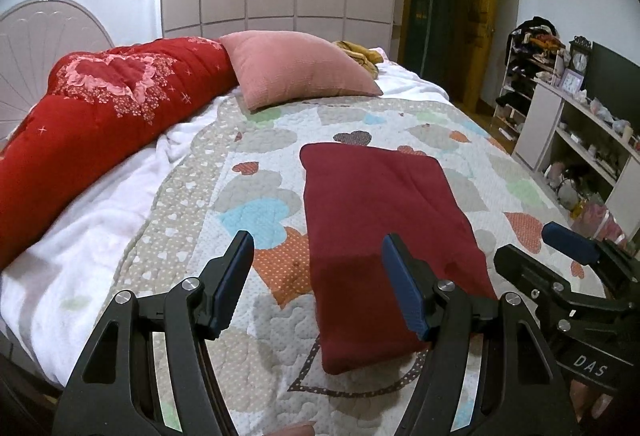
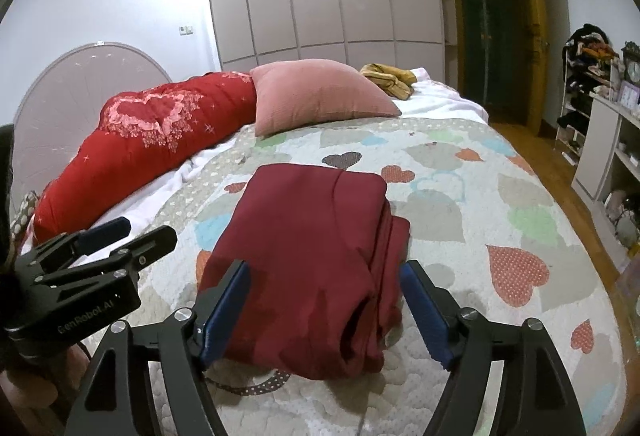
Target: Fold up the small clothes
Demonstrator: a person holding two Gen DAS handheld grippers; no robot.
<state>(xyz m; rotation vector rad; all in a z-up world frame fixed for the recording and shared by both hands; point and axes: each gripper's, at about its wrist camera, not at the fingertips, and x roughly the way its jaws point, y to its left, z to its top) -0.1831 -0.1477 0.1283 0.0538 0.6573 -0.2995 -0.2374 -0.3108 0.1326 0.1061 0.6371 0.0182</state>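
A dark red garment (image 1: 380, 220) lies folded into a long rectangle on the heart-patterned quilt (image 1: 256, 172). In the right wrist view the dark red garment (image 2: 312, 256) shows stacked layers along its right edge. My left gripper (image 1: 320, 286) hovers open over its near left part, with nothing pressed between the pads. My right gripper (image 2: 326, 312) stands open above the garment's near end, a pad on either side, with no sign of either pad pressing on the cloth. Each gripper shows in the other's view: the right gripper (image 1: 568, 244) and the left gripper (image 2: 108, 232).
A pink pillow (image 1: 296, 68) and a rolled red duvet (image 1: 100, 108) lie at the far side of the bed, with a mustard cloth (image 2: 388, 78) behind. White shelves (image 1: 576, 132) stand along the right wall, across a strip of wooden floor (image 2: 560, 172).
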